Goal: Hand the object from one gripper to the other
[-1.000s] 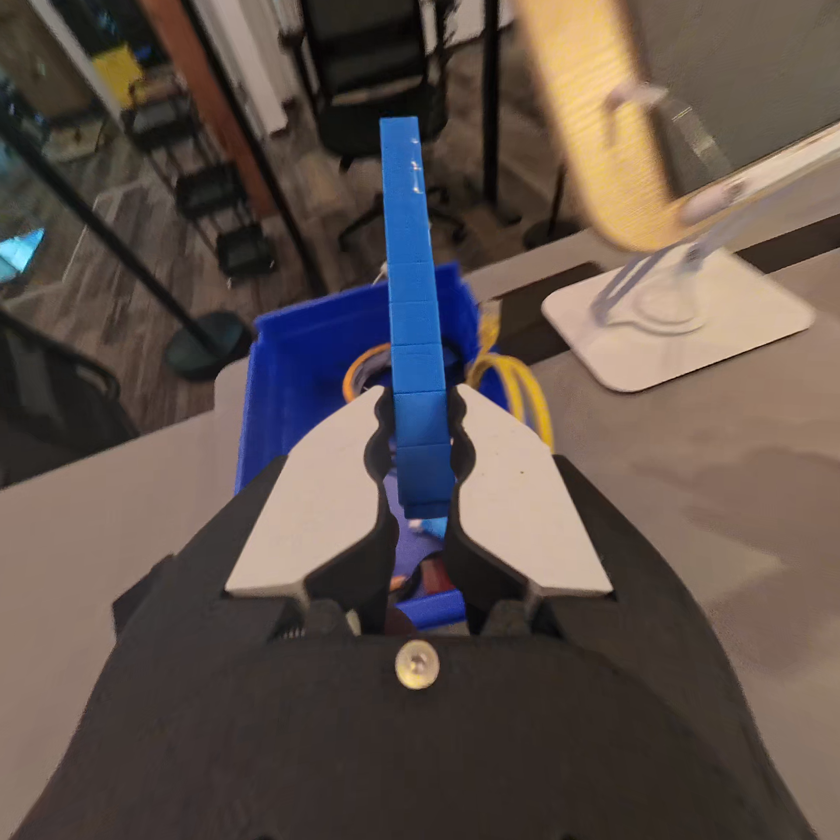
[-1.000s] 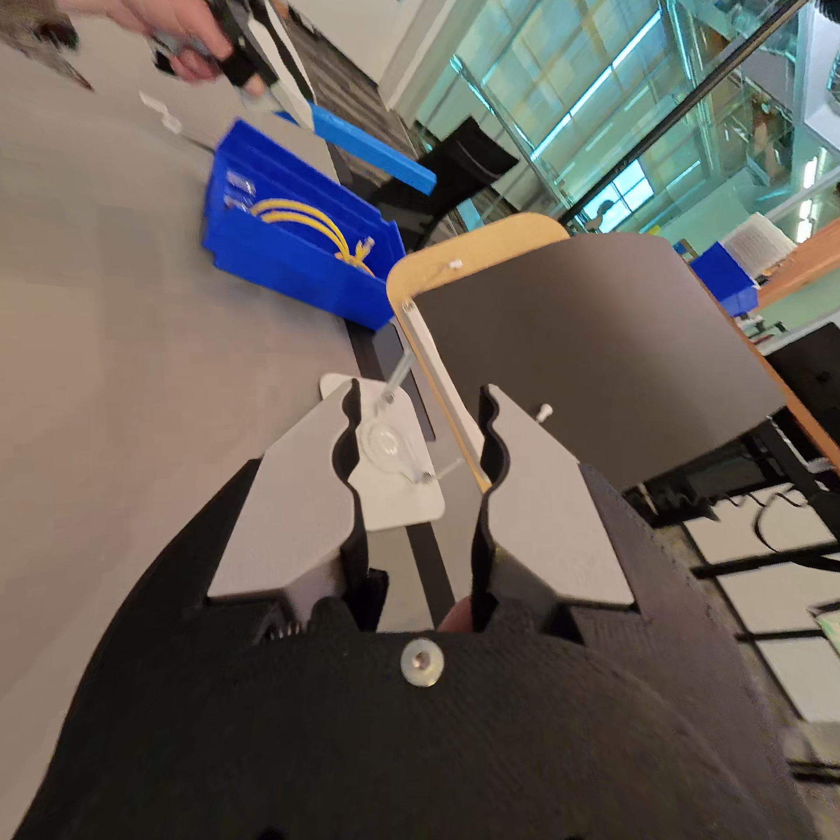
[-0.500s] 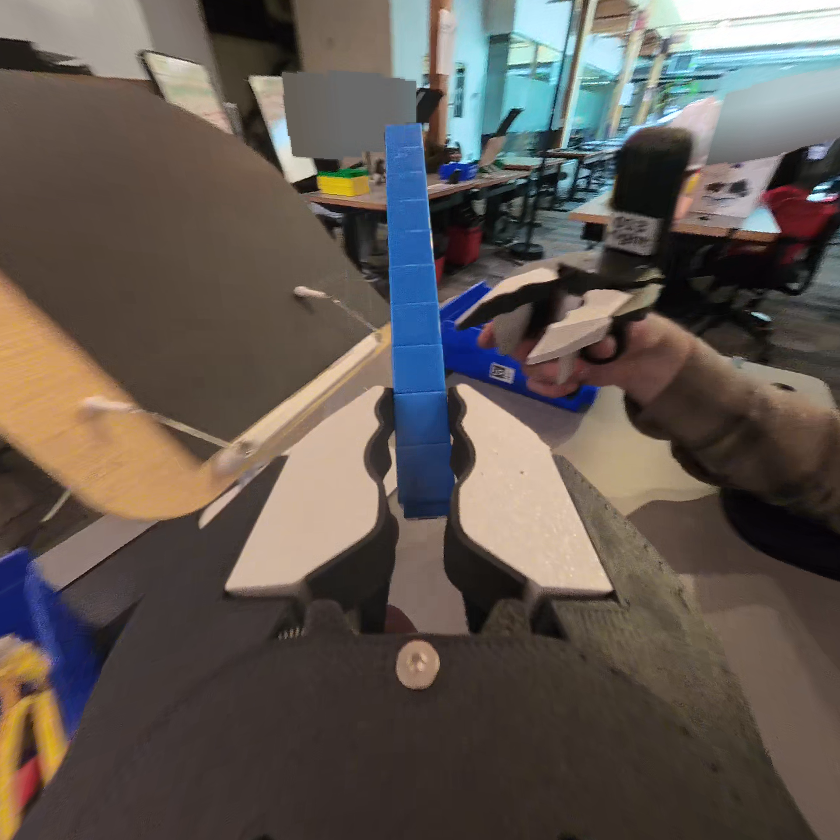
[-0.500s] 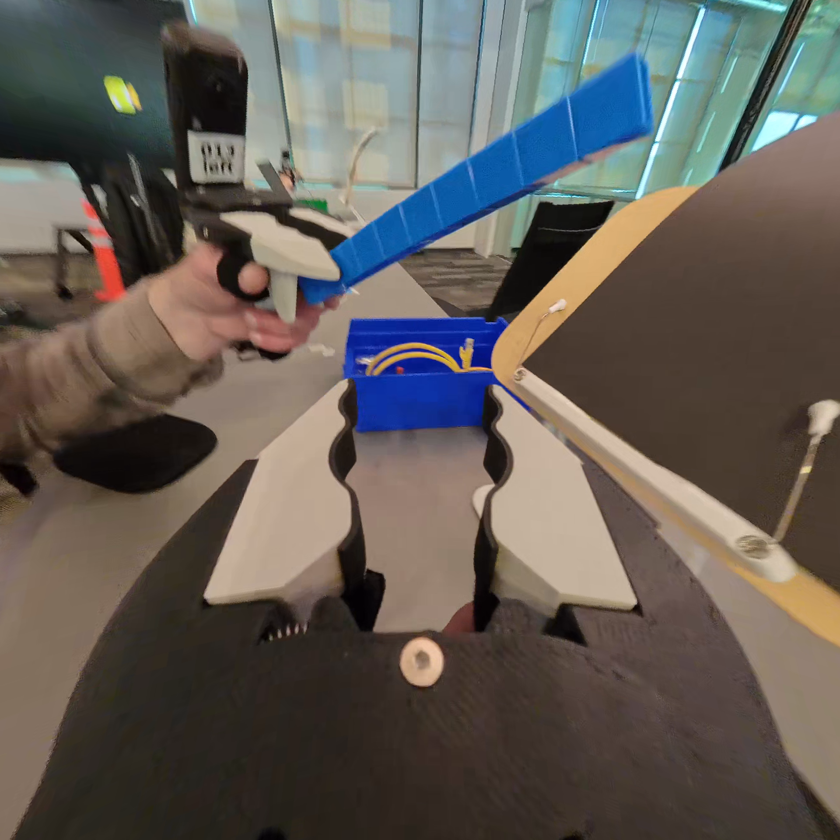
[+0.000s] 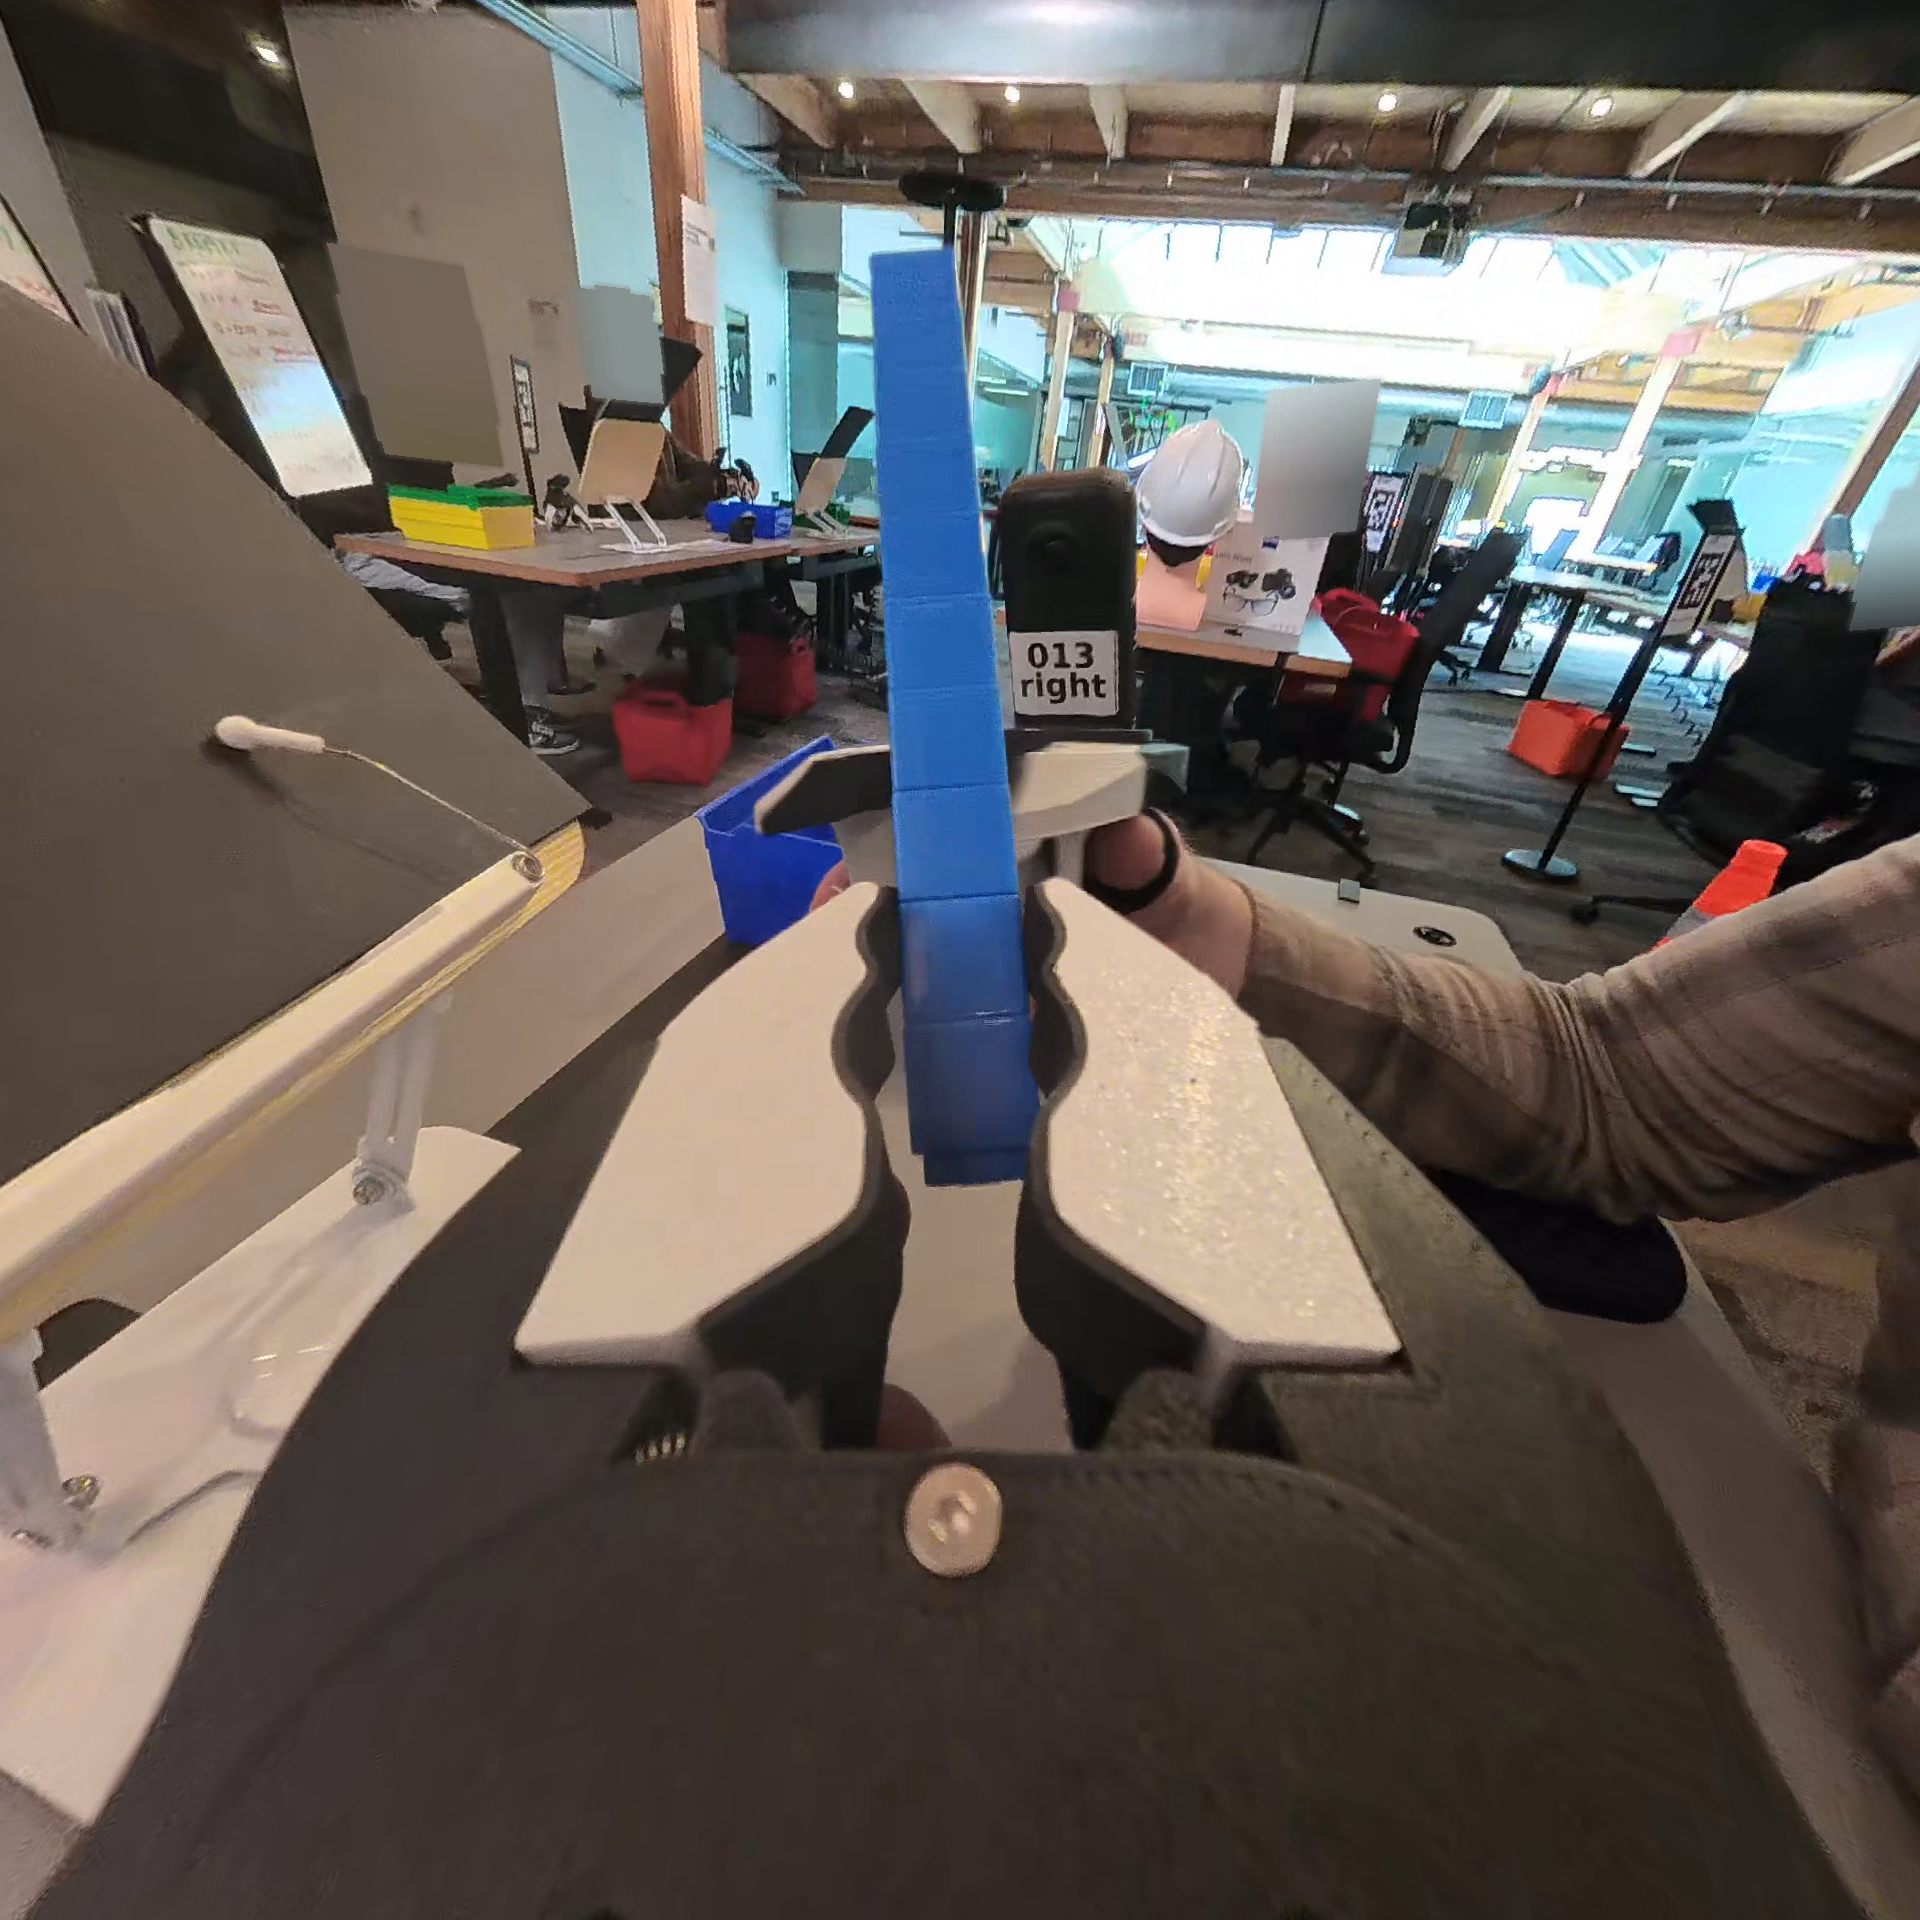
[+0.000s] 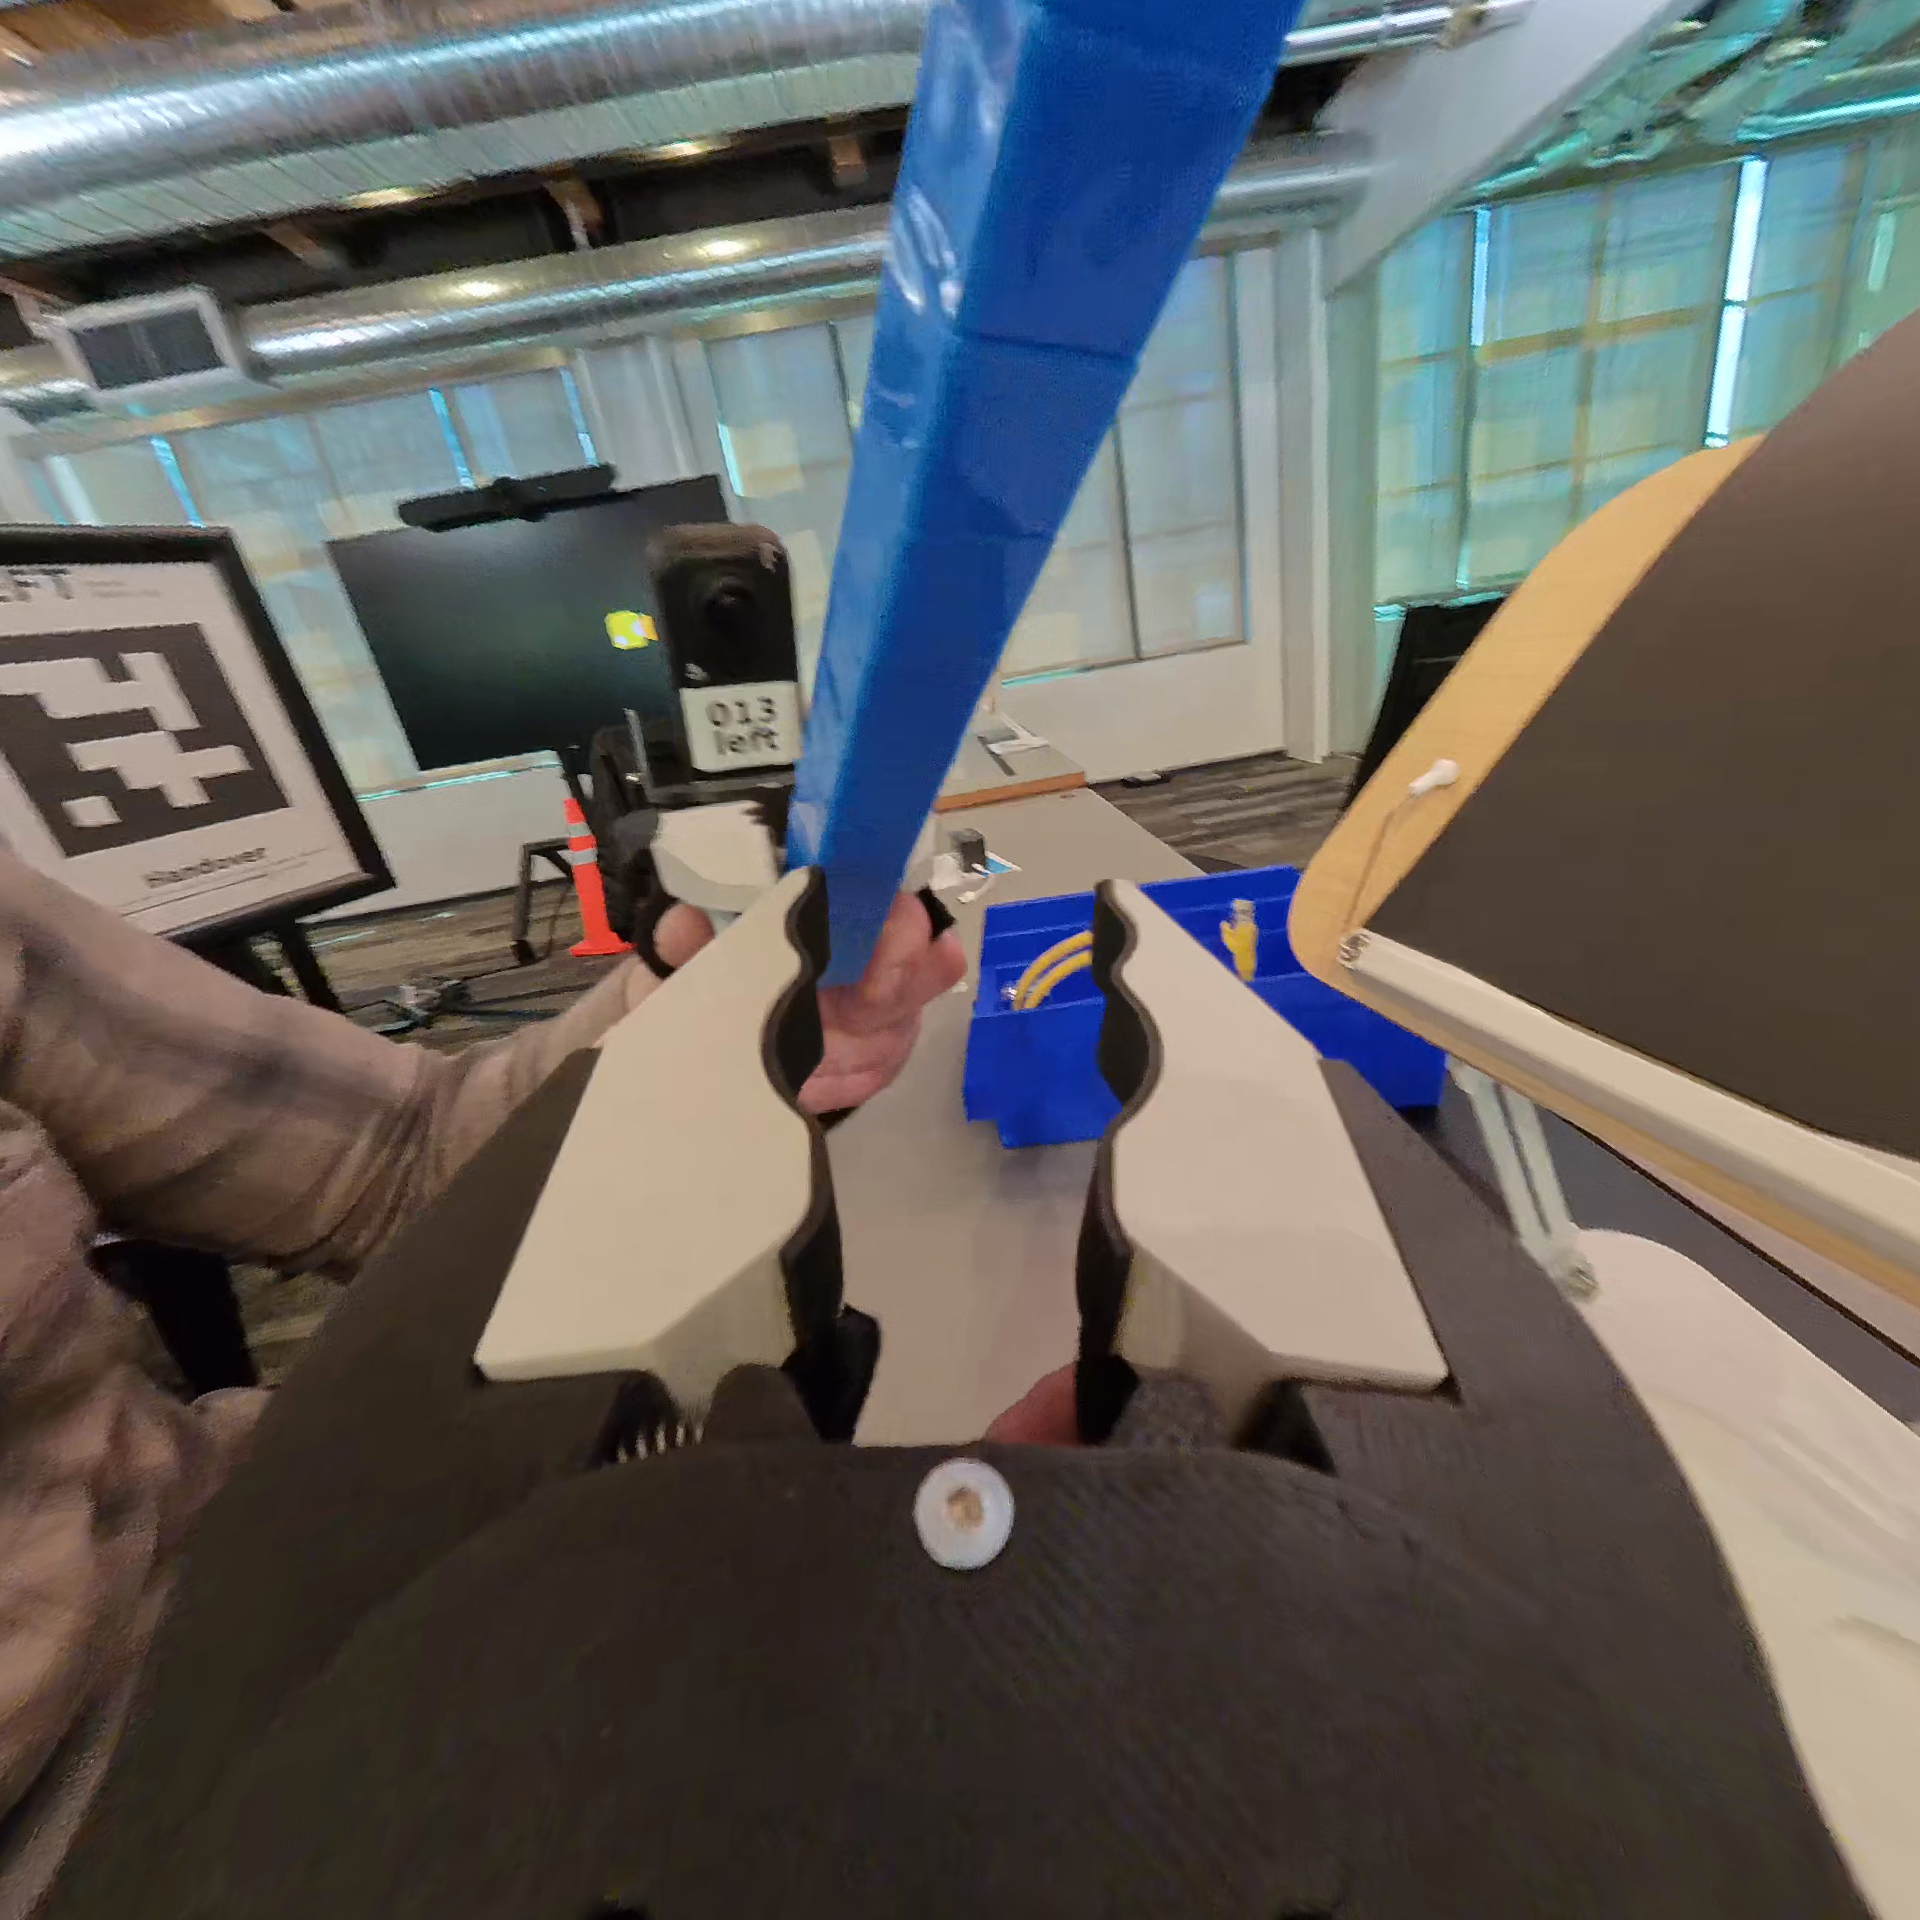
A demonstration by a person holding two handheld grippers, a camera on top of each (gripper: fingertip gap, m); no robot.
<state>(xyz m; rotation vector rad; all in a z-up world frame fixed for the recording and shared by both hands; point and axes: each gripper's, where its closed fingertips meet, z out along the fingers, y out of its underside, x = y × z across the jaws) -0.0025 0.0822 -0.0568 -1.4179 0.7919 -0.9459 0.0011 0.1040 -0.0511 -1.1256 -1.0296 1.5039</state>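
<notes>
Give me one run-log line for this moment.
left gripper: shut on blue bar | right gripper: jaws open, bar beside one, not yet clamped | handover: pending

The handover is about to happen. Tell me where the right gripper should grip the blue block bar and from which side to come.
Grip the blue block bar on its flat side faces, probably just beyond the left gripper, which is shut on its lower end. The bar is long, narrow and points up. The right gripper is open and faces it, with the bar against one finger, so shift sideways to centre the bar, then close.
</notes>
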